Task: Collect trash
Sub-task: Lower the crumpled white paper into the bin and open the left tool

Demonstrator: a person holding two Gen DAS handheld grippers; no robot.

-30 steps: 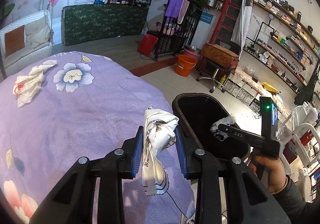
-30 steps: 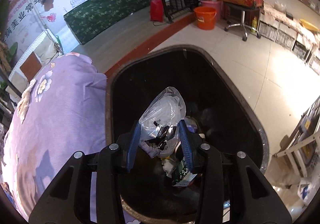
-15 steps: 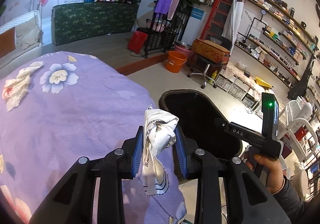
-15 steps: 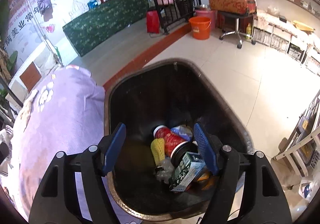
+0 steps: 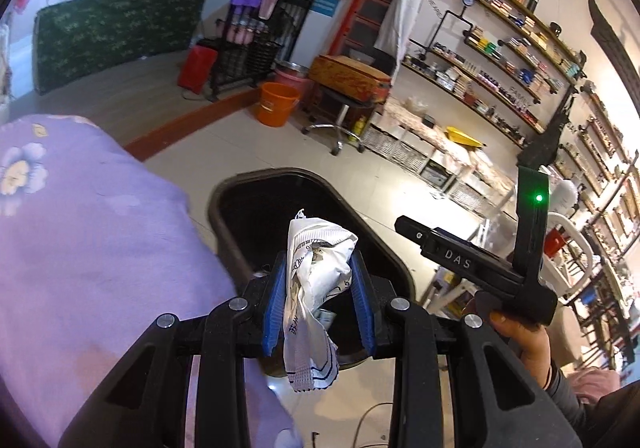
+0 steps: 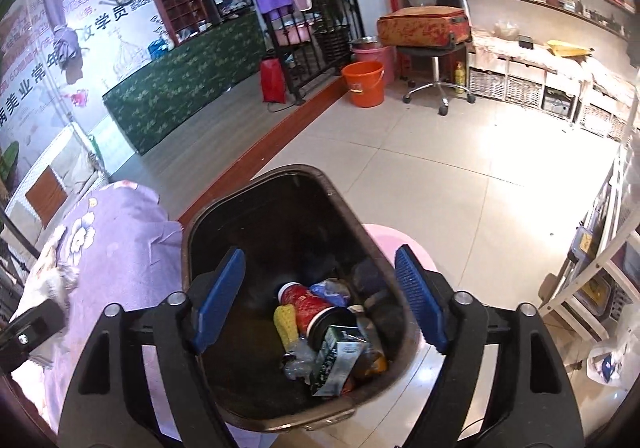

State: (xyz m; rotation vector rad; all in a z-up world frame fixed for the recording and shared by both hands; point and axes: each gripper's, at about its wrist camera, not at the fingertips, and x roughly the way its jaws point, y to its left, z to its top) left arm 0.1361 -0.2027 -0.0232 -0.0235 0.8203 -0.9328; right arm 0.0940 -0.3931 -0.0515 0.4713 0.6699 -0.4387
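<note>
My left gripper (image 5: 319, 300) is shut on a crumpled white wrapper (image 5: 316, 280) with blue print. It hangs over the near rim of the dark trash bin (image 5: 236, 204), beside the purple flowered tablecloth (image 5: 88, 248). My right gripper (image 6: 320, 300) hovers above the same trash bin (image 6: 256, 184); its jaws are opening and nothing is between them. Inside the bin lie a red bottle (image 6: 308, 304), a green carton (image 6: 338, 358) and other trash. In the left wrist view a hand (image 5: 520, 340) holds the right gripper's body (image 5: 472, 268) to the right of the bin.
An orange bucket (image 6: 364, 82), a wheeled stool (image 6: 434, 60) carrying a suitcase, and low shelving (image 6: 532, 84) stand across the tiled floor. A pink stool (image 6: 394, 244) sits right of the bin. A crumpled tissue (image 6: 48, 272) lies on the tablecloth (image 6: 116, 248).
My right gripper opened and dropped the clear plastic bag into the bin, then rose. My left gripper carried the white wrapper from over the tablecloth to over the bin.
</note>
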